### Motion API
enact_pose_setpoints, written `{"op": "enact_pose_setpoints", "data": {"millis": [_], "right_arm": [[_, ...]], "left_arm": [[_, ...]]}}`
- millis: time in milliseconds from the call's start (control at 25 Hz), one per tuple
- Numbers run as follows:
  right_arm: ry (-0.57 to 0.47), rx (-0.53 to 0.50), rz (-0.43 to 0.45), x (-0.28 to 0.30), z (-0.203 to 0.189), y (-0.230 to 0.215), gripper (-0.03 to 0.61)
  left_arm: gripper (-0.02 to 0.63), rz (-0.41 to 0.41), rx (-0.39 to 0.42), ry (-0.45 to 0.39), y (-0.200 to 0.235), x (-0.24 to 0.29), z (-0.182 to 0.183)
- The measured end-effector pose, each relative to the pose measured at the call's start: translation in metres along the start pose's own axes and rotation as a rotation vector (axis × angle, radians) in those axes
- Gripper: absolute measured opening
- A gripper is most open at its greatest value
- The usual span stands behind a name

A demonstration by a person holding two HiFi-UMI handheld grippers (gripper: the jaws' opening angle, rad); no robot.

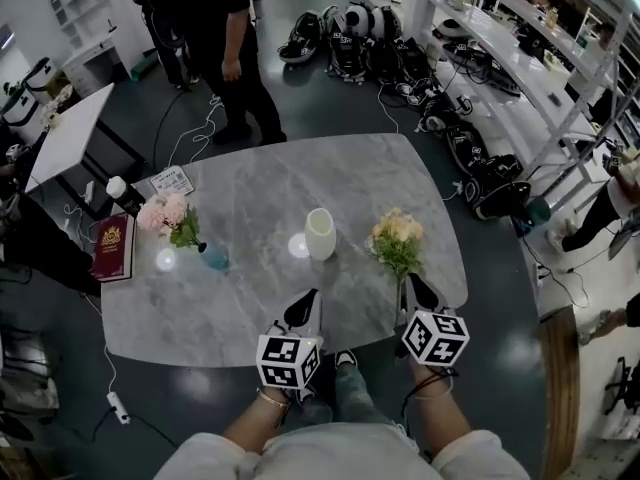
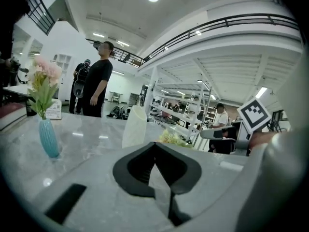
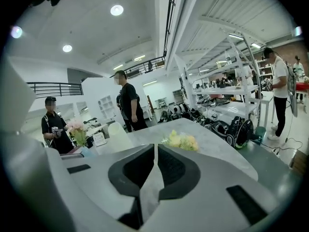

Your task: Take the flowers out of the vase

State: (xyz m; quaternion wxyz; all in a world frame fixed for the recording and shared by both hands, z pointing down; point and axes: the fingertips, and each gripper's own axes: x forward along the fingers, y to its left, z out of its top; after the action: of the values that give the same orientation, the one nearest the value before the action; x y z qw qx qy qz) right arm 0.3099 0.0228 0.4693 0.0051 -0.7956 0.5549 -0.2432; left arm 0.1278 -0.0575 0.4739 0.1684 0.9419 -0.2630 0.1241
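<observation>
I judge one bunch done. The yellow flowers (image 1: 397, 236) lie flat on the table (image 1: 260, 193), just right of the white vase (image 1: 320, 233), which looks empty. The pink flowers (image 1: 165, 213) stand in the blue vase (image 1: 213, 258) at the table's left, well apart from me.

My left jaws (image 1: 310, 303) are pressed together on nothing. My right jaws (image 1: 413, 286) are all but together, a thin slit between them, also empty. Both hang over the near edge.

Next I would reach left, spread the jaws, clamp the pink stems above the blue vase's mouth and lift straight up. That small vase may tip, so the other jaws should steady it.

Count: two vases, two bunches, one out.
</observation>
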Motion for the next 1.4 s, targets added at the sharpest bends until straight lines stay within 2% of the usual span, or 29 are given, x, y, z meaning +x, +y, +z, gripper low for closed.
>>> {"op": "enact_pose_setpoints", "data": {"millis": [160,360,720,1080,1400], "right_arm": [[-0.033,-0.028,0.044,-0.002,0.015,0.031,0.017],[-0.07,-0.069,0.108,0.005,0.024,0.064,0.009],[-0.08,-0.09,0.17,0.008,0.035,0.096,0.009],[-0.117,-0.132,0.35,0.013,0.062,0.177,0.009],[-0.097,-0.196,0.436,0.014,0.059,0.216,0.009]], "left_arm": [[0.008,0.027,0.007,-0.051,0.009,-0.019,0.023],[0.009,0.07,0.012,-0.108,0.018,-0.038,0.035],[0.008,0.138,0.023,-0.146,0.032,-0.056,0.055],[0.008,0.261,-0.002,-0.197,0.065,-0.083,0.086],[0.008,0.342,-0.005,-0.235,0.083,-0.113,0.1]]}}
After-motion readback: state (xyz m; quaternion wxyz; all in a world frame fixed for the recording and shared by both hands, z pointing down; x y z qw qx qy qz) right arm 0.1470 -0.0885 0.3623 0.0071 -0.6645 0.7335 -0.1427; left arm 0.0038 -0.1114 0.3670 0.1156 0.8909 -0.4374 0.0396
